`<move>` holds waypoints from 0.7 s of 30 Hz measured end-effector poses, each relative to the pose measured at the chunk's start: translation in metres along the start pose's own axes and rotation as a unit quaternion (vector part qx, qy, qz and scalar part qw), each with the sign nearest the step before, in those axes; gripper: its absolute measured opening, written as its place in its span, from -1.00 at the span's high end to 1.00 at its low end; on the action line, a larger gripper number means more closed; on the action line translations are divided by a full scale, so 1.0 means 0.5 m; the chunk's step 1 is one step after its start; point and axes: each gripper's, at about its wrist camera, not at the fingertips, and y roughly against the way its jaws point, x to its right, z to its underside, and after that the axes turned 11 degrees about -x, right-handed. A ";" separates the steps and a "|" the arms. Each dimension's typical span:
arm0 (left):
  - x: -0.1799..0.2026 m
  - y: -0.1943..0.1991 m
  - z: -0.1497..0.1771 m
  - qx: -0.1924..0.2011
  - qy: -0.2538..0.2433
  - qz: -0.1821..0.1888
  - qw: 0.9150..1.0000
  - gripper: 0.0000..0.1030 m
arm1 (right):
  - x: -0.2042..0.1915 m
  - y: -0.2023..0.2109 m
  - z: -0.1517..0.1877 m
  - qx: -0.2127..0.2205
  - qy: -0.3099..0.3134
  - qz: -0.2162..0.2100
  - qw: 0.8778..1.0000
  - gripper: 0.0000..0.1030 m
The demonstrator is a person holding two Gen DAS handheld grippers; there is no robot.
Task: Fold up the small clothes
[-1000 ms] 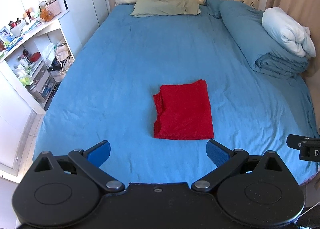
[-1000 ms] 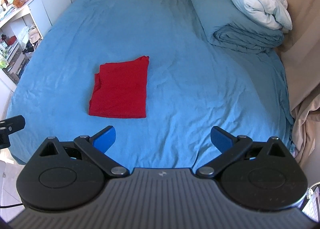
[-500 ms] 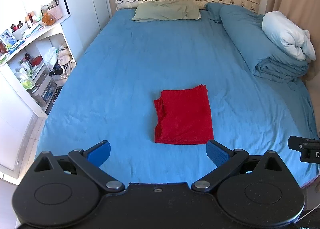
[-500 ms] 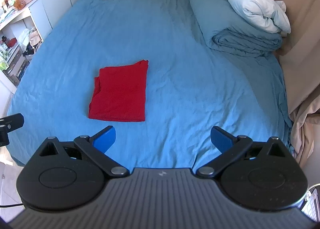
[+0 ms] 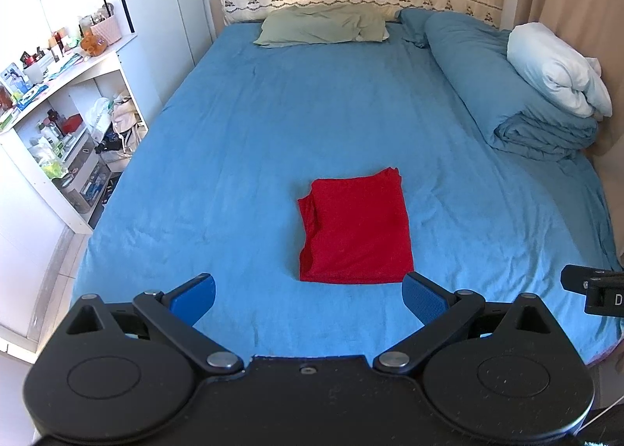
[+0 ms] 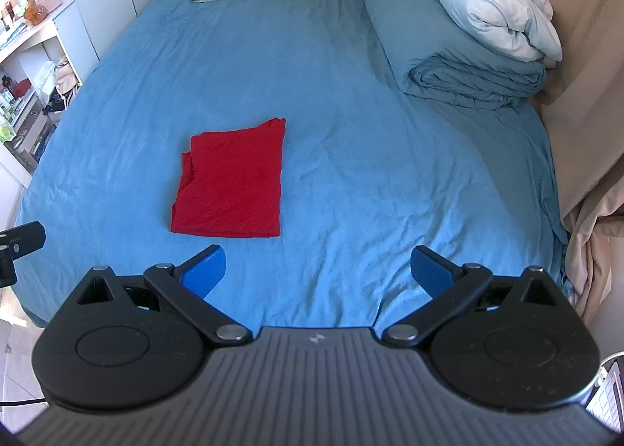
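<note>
Red knit-looking fabric is lying as a compact rectangle on the blue bedsheet (image 5: 241, 157), toward the foot of the bed: this is the red garment (image 5: 357, 229), already folded into several layers. In the left wrist view it is sitting just beyond the left gripper (image 5: 308, 292), roughly centred ahead of it; in the right wrist view the same garment (image 6: 232, 188) is lying ahead and off to the left of the right gripper (image 6: 318, 264). Both grippers are hovering above the bed's near edge with their blue pads spread wide and nothing between them.

The garment is probably going to handle as light, soft and limp, so layers are likely to slide apart if only the top one is pinched. Its left edge is showing loose, slightly bunched layers, while the near and right edges are looking crisp. If another fold is wanted, taking hold at the two near corners, pinching through the whole stack, seems the safest grip. A green pillow (image 5: 321, 22) and a rolled duvet (image 5: 507, 95) are lying well apart from it.
</note>
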 end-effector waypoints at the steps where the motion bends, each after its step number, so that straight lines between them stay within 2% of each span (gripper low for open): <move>1: -0.001 0.000 0.000 0.000 0.001 0.001 1.000 -1.00 | 0.000 0.001 0.000 0.001 0.001 0.001 1.000 -1.00; 21: 0.015 0.005 0.005 0.004 0.004 -0.005 1.000 -1.00 | -0.004 0.006 0.006 0.011 -0.002 0.003 1.000 -1.00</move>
